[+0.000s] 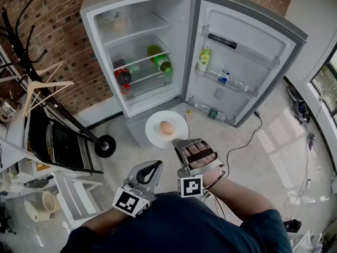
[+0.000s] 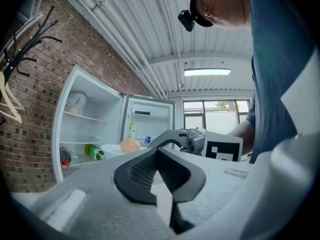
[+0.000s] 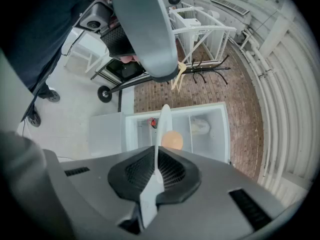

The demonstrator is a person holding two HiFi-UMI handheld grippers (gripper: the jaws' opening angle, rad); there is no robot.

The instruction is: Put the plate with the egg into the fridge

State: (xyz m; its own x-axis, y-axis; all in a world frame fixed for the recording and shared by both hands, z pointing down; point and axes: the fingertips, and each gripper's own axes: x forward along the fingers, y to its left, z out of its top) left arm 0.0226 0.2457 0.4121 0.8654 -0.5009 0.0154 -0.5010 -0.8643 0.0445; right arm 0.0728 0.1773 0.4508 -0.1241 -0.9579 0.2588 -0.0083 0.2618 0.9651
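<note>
The right hand-held gripper (image 1: 180, 142) has its jaws closed down on the near rim of the plate (image 1: 155, 121), and its own view shows the thin white edge of the plate (image 3: 163, 121) pinched between the dark pads (image 3: 172, 171). The egg (image 1: 166, 128) lies near the middle of the plate, and in the right gripper view the egg (image 3: 172, 140) shows just beside the plate's edge-on rim. The plate is held in the air at 11 o'clock from that gripper, over the floor (image 1: 274, 141) and in front of the lower part of the fridge (image 1: 137, 4), not yet inside it. The fridge stands at 12 o'clock from the plate with its door (image 1: 247, 46) swung wide toward 2 o'clock. A green bottle (image 1: 160, 62) lies on a middle shelf, with a dark, red-capped bottle (image 1: 122, 78) at 8 o'clock from it. The left hand-held gripper (image 1: 154, 168) is at 8 o'clock from the right one, close to the person's body, and well apart from the plate. In its own view, the left hand-held gripper (image 2: 159, 156) has its jaws together with nothing between them, and it faces the open fridge. A coat rack (image 1: 31, 83) with a wooden hanger stands at 9 o'clock from the fridge.
</note>
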